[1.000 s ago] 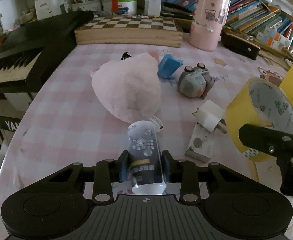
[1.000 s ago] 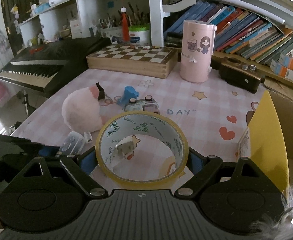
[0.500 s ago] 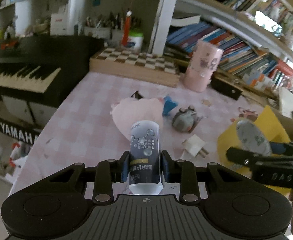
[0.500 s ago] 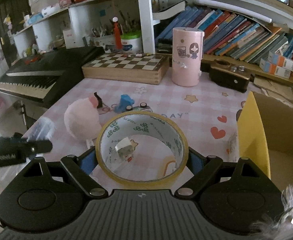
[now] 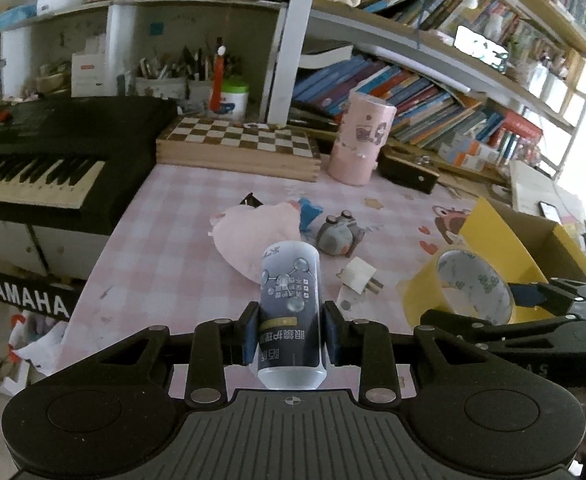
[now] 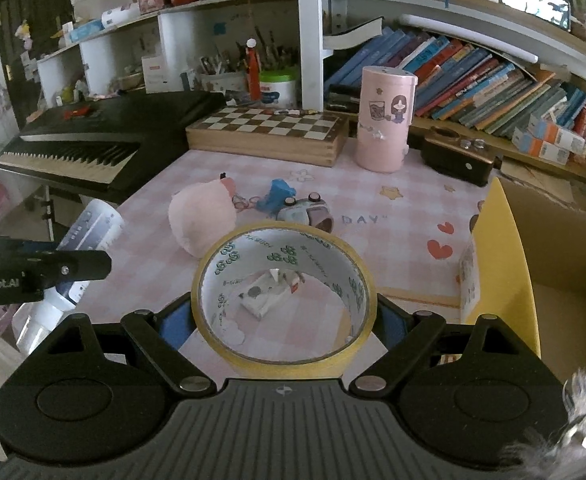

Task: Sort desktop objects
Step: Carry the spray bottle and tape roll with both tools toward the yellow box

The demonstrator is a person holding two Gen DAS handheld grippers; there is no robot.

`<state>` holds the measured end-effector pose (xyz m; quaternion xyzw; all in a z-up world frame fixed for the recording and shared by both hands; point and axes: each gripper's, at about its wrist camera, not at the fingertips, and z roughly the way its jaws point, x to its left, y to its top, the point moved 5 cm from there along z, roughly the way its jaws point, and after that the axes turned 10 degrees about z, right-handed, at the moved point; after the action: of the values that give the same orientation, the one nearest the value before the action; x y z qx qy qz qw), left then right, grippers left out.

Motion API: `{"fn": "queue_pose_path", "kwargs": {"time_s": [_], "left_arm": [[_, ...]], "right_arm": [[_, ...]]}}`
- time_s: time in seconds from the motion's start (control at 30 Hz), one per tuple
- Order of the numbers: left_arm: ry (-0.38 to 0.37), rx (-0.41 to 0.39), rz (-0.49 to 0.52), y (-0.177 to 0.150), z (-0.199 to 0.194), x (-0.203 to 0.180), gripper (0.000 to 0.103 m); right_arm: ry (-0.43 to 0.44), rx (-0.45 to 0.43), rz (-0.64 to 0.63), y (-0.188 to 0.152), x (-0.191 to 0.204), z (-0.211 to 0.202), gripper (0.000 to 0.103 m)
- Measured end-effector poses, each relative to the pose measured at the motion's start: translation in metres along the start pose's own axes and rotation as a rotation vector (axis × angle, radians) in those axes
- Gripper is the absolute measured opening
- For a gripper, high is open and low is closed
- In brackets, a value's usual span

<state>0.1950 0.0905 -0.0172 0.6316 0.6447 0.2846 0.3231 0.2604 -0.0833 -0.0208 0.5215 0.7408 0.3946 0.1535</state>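
My left gripper point(image 5: 291, 336) is shut on a clear spray bottle point(image 5: 290, 312) with a dark printed label, held lifted above the pink checked table point(image 5: 165, 264). The right gripper point(image 6: 283, 316) is shut on a wide roll of yellow tape point(image 6: 283, 292), also lifted off the table. In the left wrist view the tape roll point(image 5: 469, 292) and the right gripper sit low at the right. In the right wrist view the bottle point(image 6: 89, 232) shows at the left edge. An open yellow cardboard box point(image 6: 533, 280) stands at the right.
On the table lie a pink plush toy point(image 5: 257, 236), a blue piece point(image 5: 309, 212), a grey toy camera point(image 5: 339, 234) and a white plug point(image 5: 359, 278). Behind stand a chessboard box point(image 5: 237, 148), a pink canister point(image 5: 361, 140), a black keyboard point(image 5: 45, 168) and bookshelves.
Both grippers have risen from the table with their loads. The left one tilted up, so more of the shelves shows. The right one shifted toward the yellow box.
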Motion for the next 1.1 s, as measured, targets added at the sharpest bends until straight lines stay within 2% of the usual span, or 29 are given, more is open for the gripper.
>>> {"fn": "queue_pose_path", "kwargs": {"time_s": [0.3, 0.53, 1.1], "left_arm": [[-0.068, 0.013, 0.046, -0.025, -0.020, -0.005, 0.031], [-0.107, 0.032, 0.059, -0.047, -0.039, -0.004, 0.031], [-0.158, 0.040, 0.147, -0.083, -0.081, -0.011, 0.031]], "right_arm": [[-0.035, 0.023, 0.087, -0.029, 0.017, -0.020, 0.088], [-0.047, 0.040, 0.092, -0.057, 0.039, -0.039, 0.088], [-0.093, 0.016, 0.130, -0.106, 0.069, -0.084, 0.088]]}}
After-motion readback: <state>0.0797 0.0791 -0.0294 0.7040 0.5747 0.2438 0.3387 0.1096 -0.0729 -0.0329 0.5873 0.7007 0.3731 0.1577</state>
